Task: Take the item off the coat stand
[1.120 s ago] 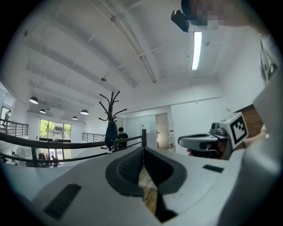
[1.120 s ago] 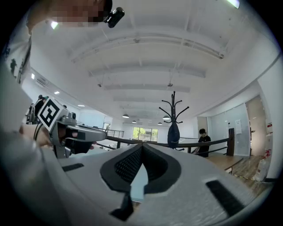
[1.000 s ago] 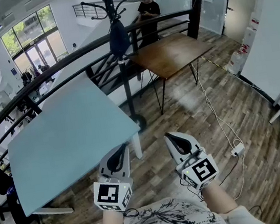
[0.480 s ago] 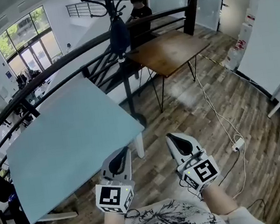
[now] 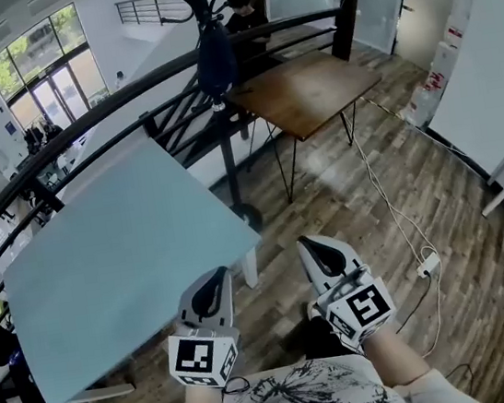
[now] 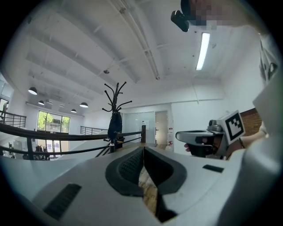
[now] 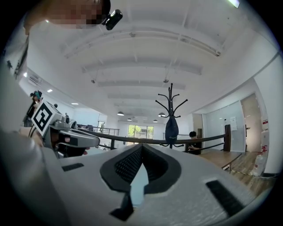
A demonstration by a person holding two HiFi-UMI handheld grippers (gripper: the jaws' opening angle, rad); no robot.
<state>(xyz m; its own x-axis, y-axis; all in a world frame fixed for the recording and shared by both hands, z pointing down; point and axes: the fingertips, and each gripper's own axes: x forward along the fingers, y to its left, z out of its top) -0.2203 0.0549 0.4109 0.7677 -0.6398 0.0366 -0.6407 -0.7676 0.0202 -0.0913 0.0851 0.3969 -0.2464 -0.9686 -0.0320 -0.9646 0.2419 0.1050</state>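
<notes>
Left gripper [image 5: 213, 280], right gripper [image 5: 314, 248]: my jaws together on both, nothing between. Held low, side by side. Dark bag [image 5: 213, 57] hangs on coat stand [image 5: 228, 153], well ahead of both. Blue table [image 5: 121, 261] ahead-left of left gripper.

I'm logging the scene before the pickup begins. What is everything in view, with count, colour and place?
coat stand: one, black, behind the near table, by the railing
hanging item: one, dark blue, on the coat stand
near table: one, light blue, left
wooden table: one, brown, right of the stand
railing: one, black, curving behind both tables
power strip: one, white, on the wood floor, right
person: one, dark top, beyond the railing
left gripper: one, grey, low centre, jaws together, empty
right gripper: one, grey, beside it, jaws together, empty
</notes>
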